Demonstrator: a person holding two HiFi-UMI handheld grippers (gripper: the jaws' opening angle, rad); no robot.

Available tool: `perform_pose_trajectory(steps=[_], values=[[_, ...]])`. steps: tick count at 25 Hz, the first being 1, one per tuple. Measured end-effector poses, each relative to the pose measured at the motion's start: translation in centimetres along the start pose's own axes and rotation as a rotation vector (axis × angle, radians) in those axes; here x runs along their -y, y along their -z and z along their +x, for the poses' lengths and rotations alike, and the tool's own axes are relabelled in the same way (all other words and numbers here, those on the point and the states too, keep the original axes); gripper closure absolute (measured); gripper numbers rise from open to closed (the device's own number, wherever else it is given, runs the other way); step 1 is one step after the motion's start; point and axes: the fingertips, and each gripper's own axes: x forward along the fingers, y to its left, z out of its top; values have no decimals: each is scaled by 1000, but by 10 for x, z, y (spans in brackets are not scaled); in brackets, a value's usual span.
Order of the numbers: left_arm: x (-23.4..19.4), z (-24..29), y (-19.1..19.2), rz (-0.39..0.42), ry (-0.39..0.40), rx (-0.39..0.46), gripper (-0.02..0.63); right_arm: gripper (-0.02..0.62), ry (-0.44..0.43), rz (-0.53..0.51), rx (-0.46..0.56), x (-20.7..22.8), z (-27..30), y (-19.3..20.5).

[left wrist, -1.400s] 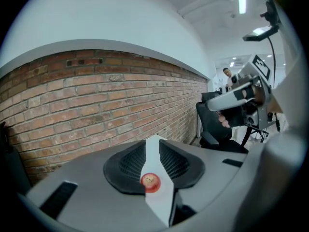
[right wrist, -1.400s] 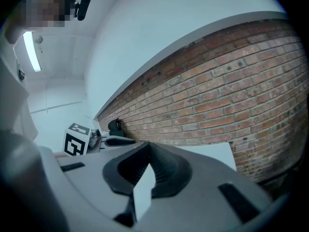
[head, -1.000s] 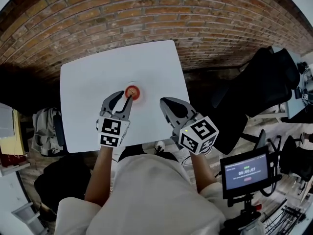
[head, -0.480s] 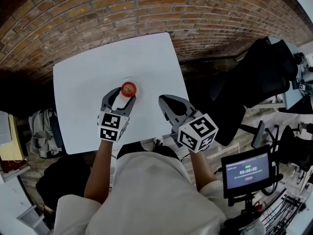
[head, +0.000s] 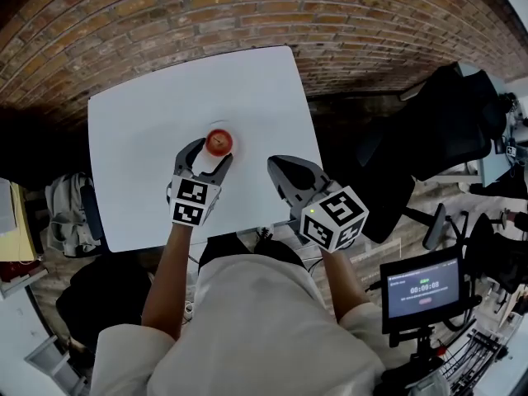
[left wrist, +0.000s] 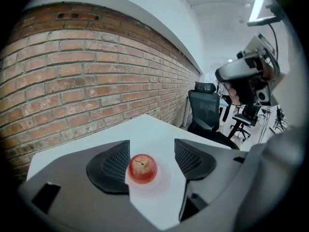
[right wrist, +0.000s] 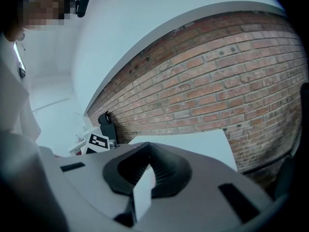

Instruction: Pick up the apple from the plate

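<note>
Left gripper view: left gripper (left wrist: 152,153), jaws just opening wide and gripping nothing, is framing the apple (left wrist: 142,168), sitting left of centre between them.

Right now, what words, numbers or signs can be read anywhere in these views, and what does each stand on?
"00:00:0" then an unclear last digit: timer on the small black-framed screen.
Lines below that timer: too small to read.
Black-and-white square markers, no letters: on the white cube of the left hand-held gripper, its jaws just opened further around the red apple, and on the cube of the right hand-held gripper.
</note>
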Motion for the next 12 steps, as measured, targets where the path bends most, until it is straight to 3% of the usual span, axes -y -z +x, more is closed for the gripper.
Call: perform_pose_trajectory(steps=[12], values=[[-16,27,26,-43,-61,13,284,594,-23,-2,-67,10,12,20]])
